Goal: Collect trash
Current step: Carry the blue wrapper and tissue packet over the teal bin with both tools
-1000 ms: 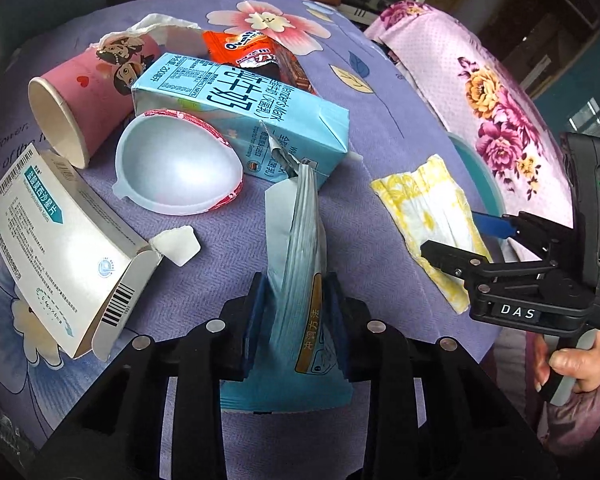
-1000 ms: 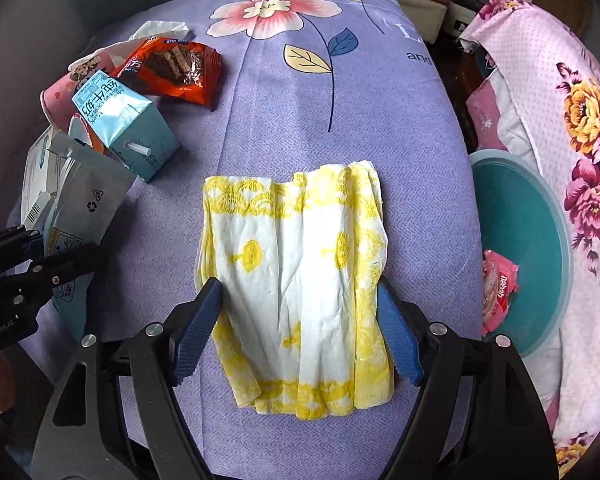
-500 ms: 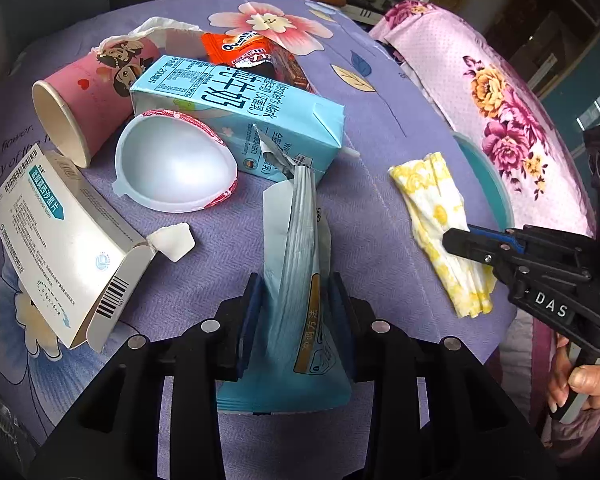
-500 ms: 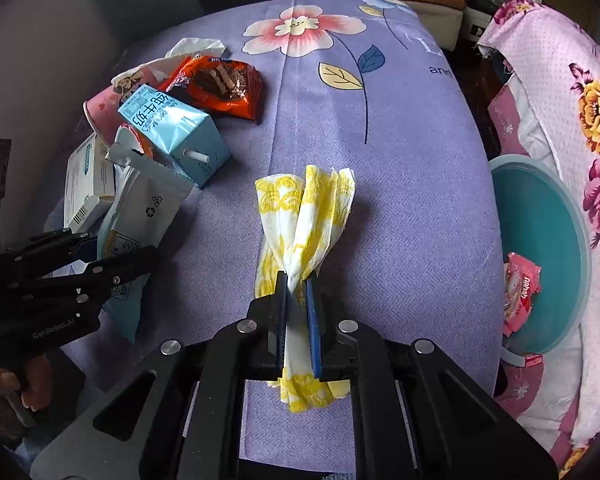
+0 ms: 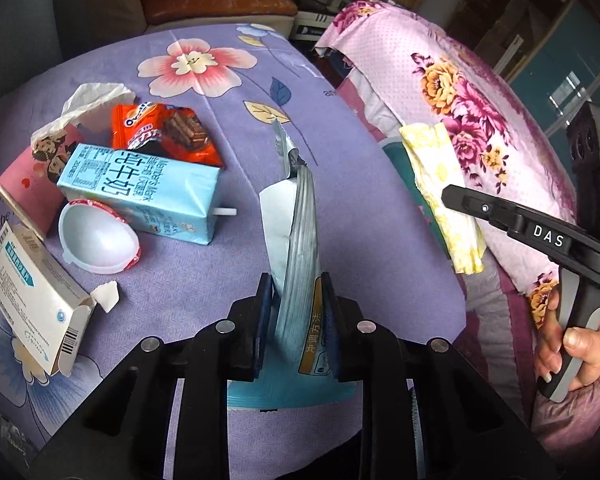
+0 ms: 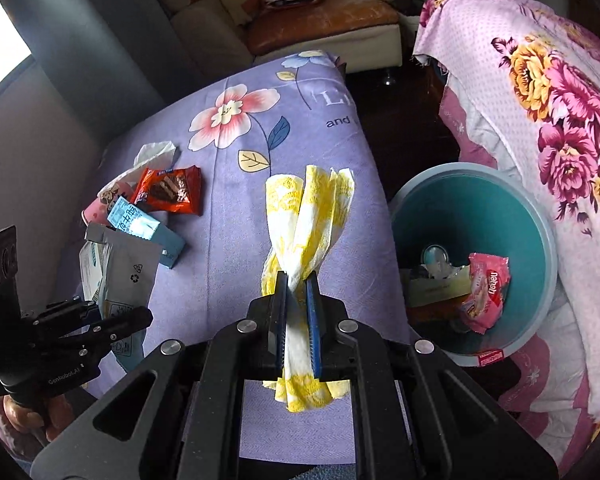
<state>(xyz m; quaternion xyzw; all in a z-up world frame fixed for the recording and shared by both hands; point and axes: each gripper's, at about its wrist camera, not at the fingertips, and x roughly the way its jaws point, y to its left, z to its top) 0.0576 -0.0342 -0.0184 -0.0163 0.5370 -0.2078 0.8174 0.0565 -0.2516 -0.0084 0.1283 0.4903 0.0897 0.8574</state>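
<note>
My left gripper (image 5: pixel 296 292) grips a flattened silver and blue pouch (image 5: pixel 298 248), its jaws still closing, and holds it clear above the purple floral cloth (image 5: pixel 332 184). My right gripper (image 6: pixel 298 280) is shut on a bunched yellow and white napkin (image 6: pixel 310 216), lifted off the cloth. In the left wrist view that napkin (image 5: pixel 444 184) hangs from the right gripper (image 5: pixel 452 196) at the right. A teal bin (image 6: pixel 540 216) stands on the floor right of the table, with a pink wrapper (image 6: pixel 486 288) and other trash in it.
On the table's left lie a blue milk carton (image 5: pixel 140 192), an orange snack wrapper (image 5: pixel 164 132), a pink paper cup (image 5: pixel 36 176), a white plastic cup (image 5: pixel 98 240), a white medicine box (image 5: pixel 32 300) and a crumpled tissue (image 5: pixel 88 100). A pink floral blanket (image 6: pixel 540 80) covers furniture at the right.
The right gripper closed on the flat napkin, bunched it and lifted it toward the table's right edge. The left gripper rose with the pouch, off the cloth.
</note>
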